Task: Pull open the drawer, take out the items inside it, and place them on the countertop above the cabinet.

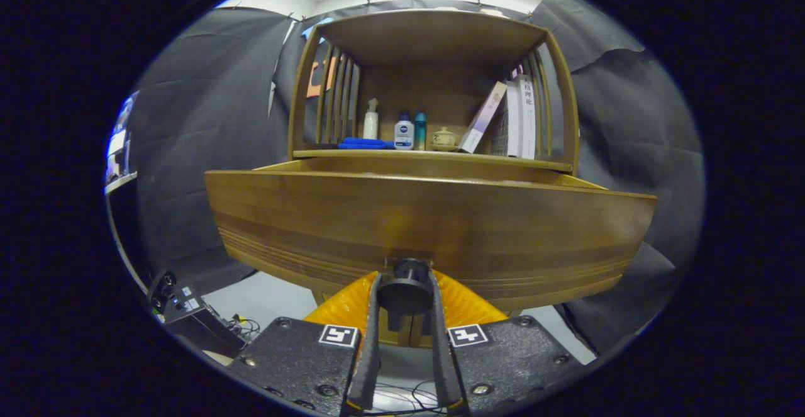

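Claw (405, 291) is narrowed onto the dark round knob (405, 292), one finger pressing each side, so you've got it clamped. The knob sits low on the drawer front (434, 228), and the drawer looks well pulled out from the cabinet (434, 83). Keep your pull straight back and level; any twist and the knob may slip from the pads. Finish the stroke, then release cleanly. The drawer's inside is hidden behind its front, so I can't tell what's in there. The counter (534, 161) above already carries bottles (404, 134), a blue cloth (365, 143) and books (516, 118); free space looks tight.
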A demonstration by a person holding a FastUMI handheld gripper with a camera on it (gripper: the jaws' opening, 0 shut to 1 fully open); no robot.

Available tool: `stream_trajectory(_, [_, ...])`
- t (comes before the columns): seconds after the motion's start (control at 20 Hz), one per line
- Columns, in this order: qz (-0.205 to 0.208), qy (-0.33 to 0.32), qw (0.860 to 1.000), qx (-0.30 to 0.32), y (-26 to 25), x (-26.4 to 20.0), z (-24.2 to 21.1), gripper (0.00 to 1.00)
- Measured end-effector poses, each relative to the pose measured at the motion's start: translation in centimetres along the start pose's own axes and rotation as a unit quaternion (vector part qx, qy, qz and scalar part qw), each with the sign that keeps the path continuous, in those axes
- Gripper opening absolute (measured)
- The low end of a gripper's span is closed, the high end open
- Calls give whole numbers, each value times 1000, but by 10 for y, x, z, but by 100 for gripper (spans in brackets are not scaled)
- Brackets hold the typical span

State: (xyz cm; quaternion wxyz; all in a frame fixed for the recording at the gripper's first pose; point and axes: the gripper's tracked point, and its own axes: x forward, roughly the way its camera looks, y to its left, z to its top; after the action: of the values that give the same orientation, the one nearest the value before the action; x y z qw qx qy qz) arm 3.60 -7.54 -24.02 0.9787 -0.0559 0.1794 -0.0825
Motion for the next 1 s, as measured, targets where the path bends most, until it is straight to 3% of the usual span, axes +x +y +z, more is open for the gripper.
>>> stream_trajectory(0.6, [10,47,999,1,5,-29,-7,44])
stream_trajectory(0.8, [39,32,999,-8,18,-51,31,52])
stream_trajectory(1.0, [91,24,995,17,36,-62,87,72])
